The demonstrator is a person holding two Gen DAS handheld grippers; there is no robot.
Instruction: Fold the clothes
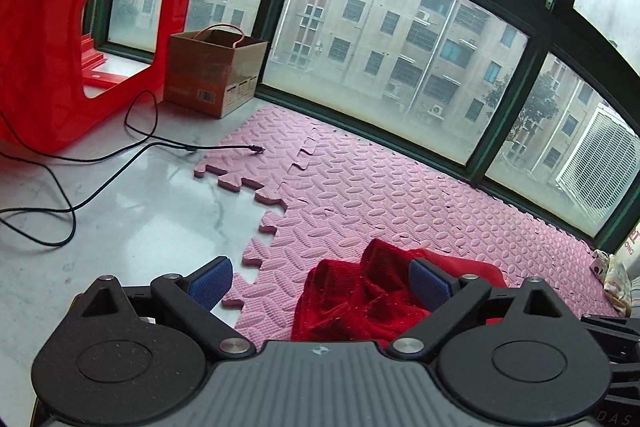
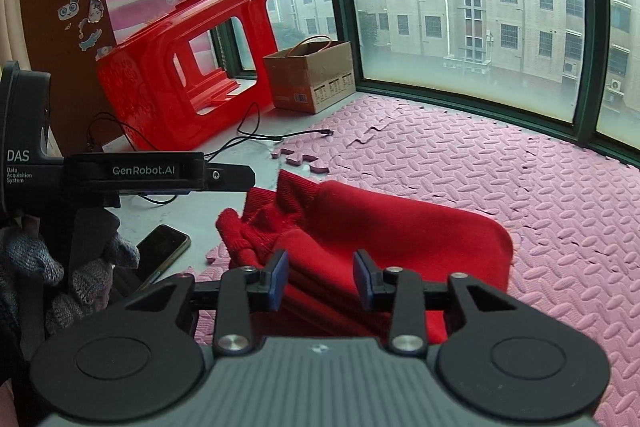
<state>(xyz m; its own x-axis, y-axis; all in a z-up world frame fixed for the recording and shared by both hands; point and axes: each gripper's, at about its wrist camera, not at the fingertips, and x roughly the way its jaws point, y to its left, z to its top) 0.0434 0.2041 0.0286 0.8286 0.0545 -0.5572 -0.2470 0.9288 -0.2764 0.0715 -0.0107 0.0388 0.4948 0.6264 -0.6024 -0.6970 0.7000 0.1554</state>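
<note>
Right wrist view showed the right gripper [image 2: 320, 277] with its jaws apart, nothing between the blue pads, poised over the near edge of the red garment [image 2: 372, 227]; the left gripper [image 1: 320, 281] likewise stood with jaws wide apart, one pad over bare mat and the other just at the bunched cloth. The garment lay on the pink foam mat [image 2: 520, 187] close to the mat's left, jigsaw-toothed edge, smooth and rounded on its right side but heaped in ridges and loose knit folds on its left, a look that would fit either a partly folded piece or a rumpled one awaiting spreading. The risk judged from this was a pinch that caught several layers at once in the bunched part, dragging the whole bundle instead of one edge and spoiling any fold already made. A second hazard lay beyond the mat's edge: a phone [image 2: 160, 255] rested on the pale marble floor just beside the cloth, and a black cable [image 1: 120, 147] trailed toward the mat, so a sweep leftward could snag either. A gloved hand [image 2: 80, 267] held the left tool close by, leaving little room between the two.
</note>
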